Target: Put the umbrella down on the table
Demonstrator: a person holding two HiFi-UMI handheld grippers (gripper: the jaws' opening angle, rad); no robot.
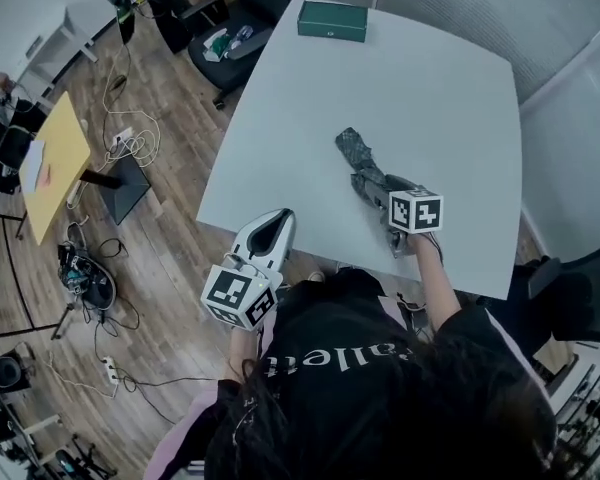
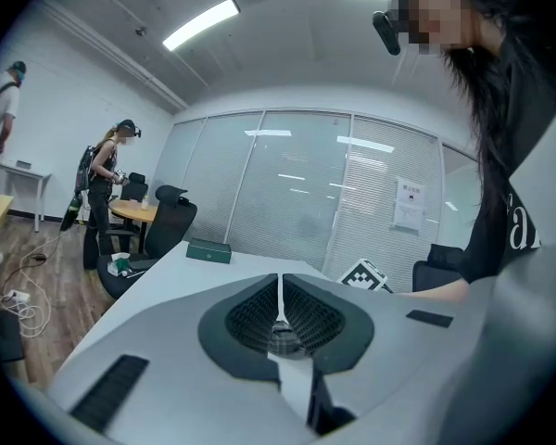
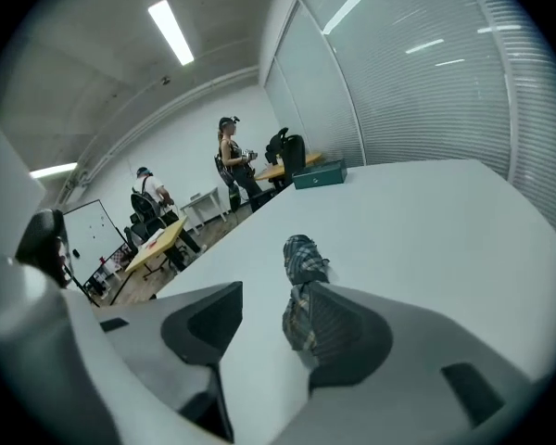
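- Right gripper (image 3: 264,297) hangs just above the worktop (image 1: 430,98) with its fingers (image 3: 204,323) wide apart, gripping nothing.
- A folded plaid umbrella (image 3: 303,253) lies flat on the worktop in the gap between those fingers. It sits close against the right-hand one, which hides its near end, and clear of the left-hand one.
- From the head view the umbrella lies near the worktop's near edge, running away from the person at a slant.
- The left gripper (image 2: 280,304) is held at the worktop's near left edge, well apart from the umbrella. Its fingers are closed together with nothing between them.
- A green box (image 1: 332,20) sits at the worktop's far edge, well apart from everything else.
- Beyond the worktop are a black office chair (image 1: 230,48), a yellow desk (image 1: 55,158) and loose cables (image 1: 130,143) on the wooden floor (image 1: 180,248).
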